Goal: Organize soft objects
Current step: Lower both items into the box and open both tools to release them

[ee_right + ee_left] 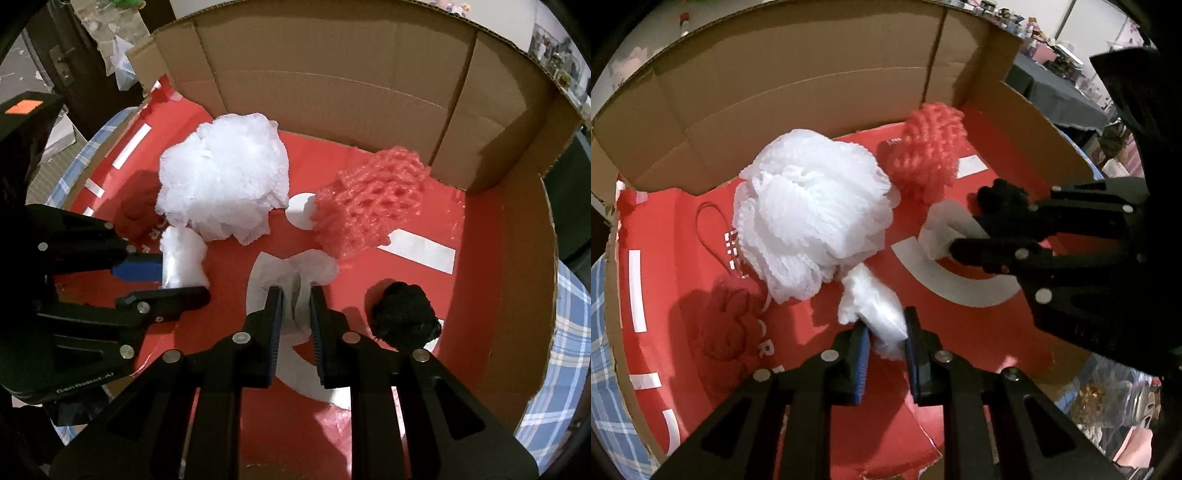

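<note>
Inside the red-floored cardboard box [509,258], my left gripper [886,332] pinches a white plastic wad [875,306] and my right gripper [295,295] a crumpled white tissue [306,267], while white mesh pouf [225,177], pink foam net [369,199] at two o'clock and black pompom [404,319] lie apparently unsorted.

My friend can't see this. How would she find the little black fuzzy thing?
Look inside the open cardboard box with the red printed floor. On its right side, nearer than the pink foam net, sits the small black fuzzy ball. It is the only dark soft thing, untouched by either gripper.
</note>
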`<state>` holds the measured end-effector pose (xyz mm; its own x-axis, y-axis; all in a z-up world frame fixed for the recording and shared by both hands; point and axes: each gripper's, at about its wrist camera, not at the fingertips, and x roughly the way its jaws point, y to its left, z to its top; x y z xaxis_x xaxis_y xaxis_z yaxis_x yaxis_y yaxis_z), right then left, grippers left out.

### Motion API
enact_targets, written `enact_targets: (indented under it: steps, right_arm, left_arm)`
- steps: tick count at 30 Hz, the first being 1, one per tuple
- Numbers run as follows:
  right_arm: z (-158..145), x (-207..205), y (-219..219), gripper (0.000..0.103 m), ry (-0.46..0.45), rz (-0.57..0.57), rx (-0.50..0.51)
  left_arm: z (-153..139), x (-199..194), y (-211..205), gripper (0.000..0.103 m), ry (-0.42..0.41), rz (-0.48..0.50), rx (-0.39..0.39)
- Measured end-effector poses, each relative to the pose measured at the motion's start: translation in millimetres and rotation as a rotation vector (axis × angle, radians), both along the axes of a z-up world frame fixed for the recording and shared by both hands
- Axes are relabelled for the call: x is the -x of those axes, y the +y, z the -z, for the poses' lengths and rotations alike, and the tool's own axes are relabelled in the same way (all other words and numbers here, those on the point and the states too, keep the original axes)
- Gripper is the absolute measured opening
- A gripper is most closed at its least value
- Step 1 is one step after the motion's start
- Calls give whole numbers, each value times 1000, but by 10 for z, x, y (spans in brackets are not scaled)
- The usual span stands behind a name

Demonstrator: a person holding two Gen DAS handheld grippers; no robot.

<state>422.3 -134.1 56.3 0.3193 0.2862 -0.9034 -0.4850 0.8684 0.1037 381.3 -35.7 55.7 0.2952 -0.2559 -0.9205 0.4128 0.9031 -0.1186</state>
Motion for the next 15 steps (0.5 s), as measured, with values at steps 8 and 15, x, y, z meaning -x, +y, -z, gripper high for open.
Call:
enact_targets:
  steps: [8,15]
  right_arm:
    - [34,-30,61,15,4,8,10]
    - [51,-45,111,16,6,2,18]
  left_arm:
    - [14,-13,23,18,6,-20,-1]
    - [15,-52,-16,30,6,-27,-9]
